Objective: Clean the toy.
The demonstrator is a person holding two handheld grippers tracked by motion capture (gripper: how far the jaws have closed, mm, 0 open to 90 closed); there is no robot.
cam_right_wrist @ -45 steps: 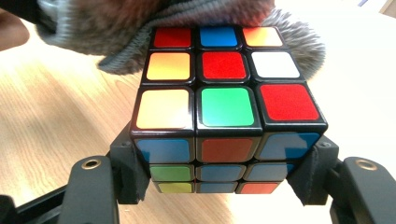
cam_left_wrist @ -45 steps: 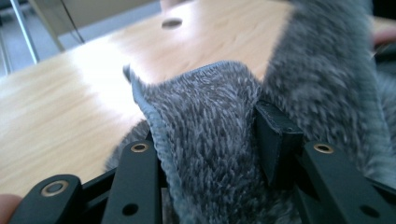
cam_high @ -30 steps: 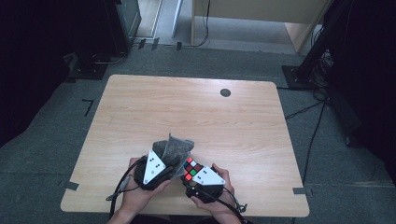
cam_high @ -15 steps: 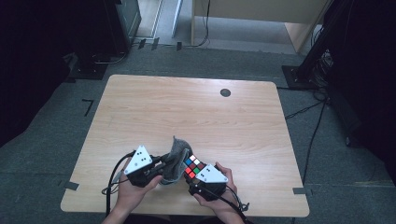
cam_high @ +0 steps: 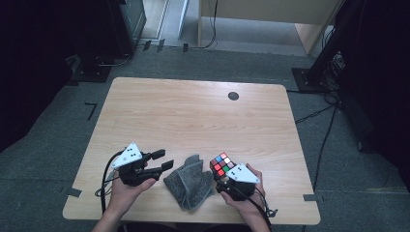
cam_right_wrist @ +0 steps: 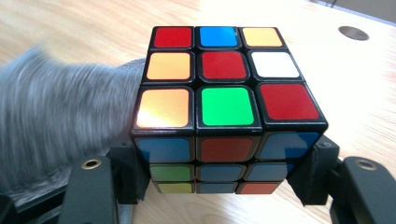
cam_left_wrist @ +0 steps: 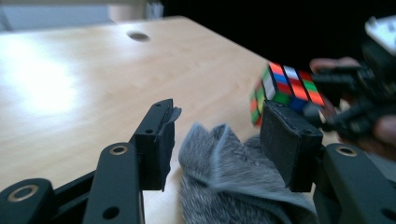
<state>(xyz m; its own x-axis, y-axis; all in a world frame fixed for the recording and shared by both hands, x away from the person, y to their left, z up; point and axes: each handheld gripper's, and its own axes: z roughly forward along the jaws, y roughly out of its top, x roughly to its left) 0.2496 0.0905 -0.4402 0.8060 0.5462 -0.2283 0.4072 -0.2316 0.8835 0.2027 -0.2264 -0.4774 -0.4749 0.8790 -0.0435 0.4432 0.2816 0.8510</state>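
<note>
A scrambled colour cube (cam_high: 222, 165) is held just above the table's near right part, and my right gripper (cam_high: 224, 172) is shut on it. In the right gripper view the black pads (cam_right_wrist: 133, 170) press on the lower sides of the cube (cam_right_wrist: 219, 84). A crumpled grey cloth (cam_high: 190, 181) lies on the table between my two hands. My left gripper (cam_high: 163, 159) sits to its left, apart from it. Its jaws have just been opening and hold nothing. In the left gripper view my left gripper (cam_left_wrist: 217, 126) frames the cloth (cam_left_wrist: 224, 172), which lies past the open jaws, with the cube (cam_left_wrist: 285, 86) beyond.
The wooden table (cam_high: 193, 116) has a dark round hole (cam_high: 233, 95) near its far right edge. Both hands are close to the near edge. Cables trail off the near side. Black stands and wooden furniture stand on the grey floor behind.
The left gripper has let go of the cloth and drawn away to the left. The cloth now lies loose on the table. The right gripper has carried the cube to the right, off the cloth.
</note>
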